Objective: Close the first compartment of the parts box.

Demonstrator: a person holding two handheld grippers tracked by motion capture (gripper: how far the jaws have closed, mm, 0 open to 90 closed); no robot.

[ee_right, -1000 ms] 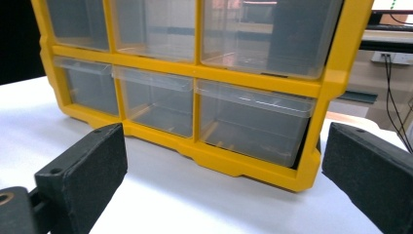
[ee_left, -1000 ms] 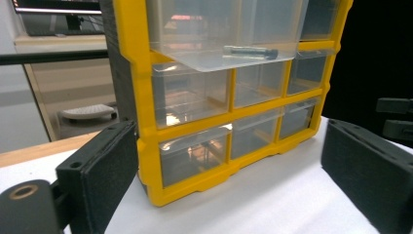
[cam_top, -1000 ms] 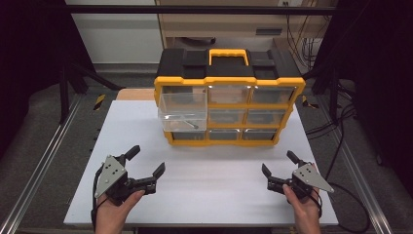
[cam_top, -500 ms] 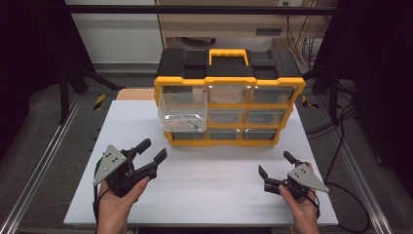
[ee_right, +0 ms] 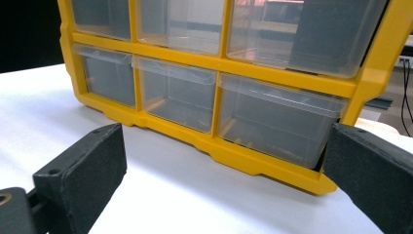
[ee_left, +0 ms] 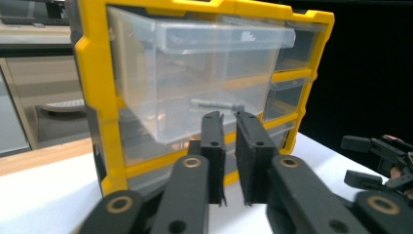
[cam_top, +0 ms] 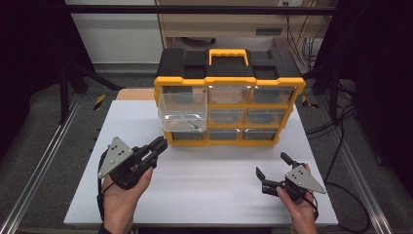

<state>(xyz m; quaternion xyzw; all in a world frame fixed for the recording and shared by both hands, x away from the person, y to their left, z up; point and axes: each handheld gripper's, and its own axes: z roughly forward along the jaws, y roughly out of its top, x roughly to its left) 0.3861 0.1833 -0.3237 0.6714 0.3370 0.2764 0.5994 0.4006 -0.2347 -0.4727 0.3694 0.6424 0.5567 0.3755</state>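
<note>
On the white table [cam_top: 204, 175], a yellow-and-black drawer cabinet [cam_top: 229, 83] stands at the 12 o'clock side, its front facing the person. One clear drawer [cam_top: 182, 113] in the left column is pulled partway out; a small metal screw [ee_left: 216, 104] lies inside it.

Left gripper [cam_top: 158, 145]: held at 8 o'clock from the table centre, pointing toward the open drawer and near its front, apart from it. Its jaws have just been closing and now stand almost together, with a narrow gap and nothing between them. In the left gripper view the jaws line up just below the screw seen through the drawer wall.

Right gripper [cam_top: 273, 170]: held at 4 o'clock, low over the table, well apart from the cabinet. Its jaws stand wide apart and hold nothing. The right gripper view faces the cabinet's bottom row of closed drawers [ee_right: 175, 97].
</note>
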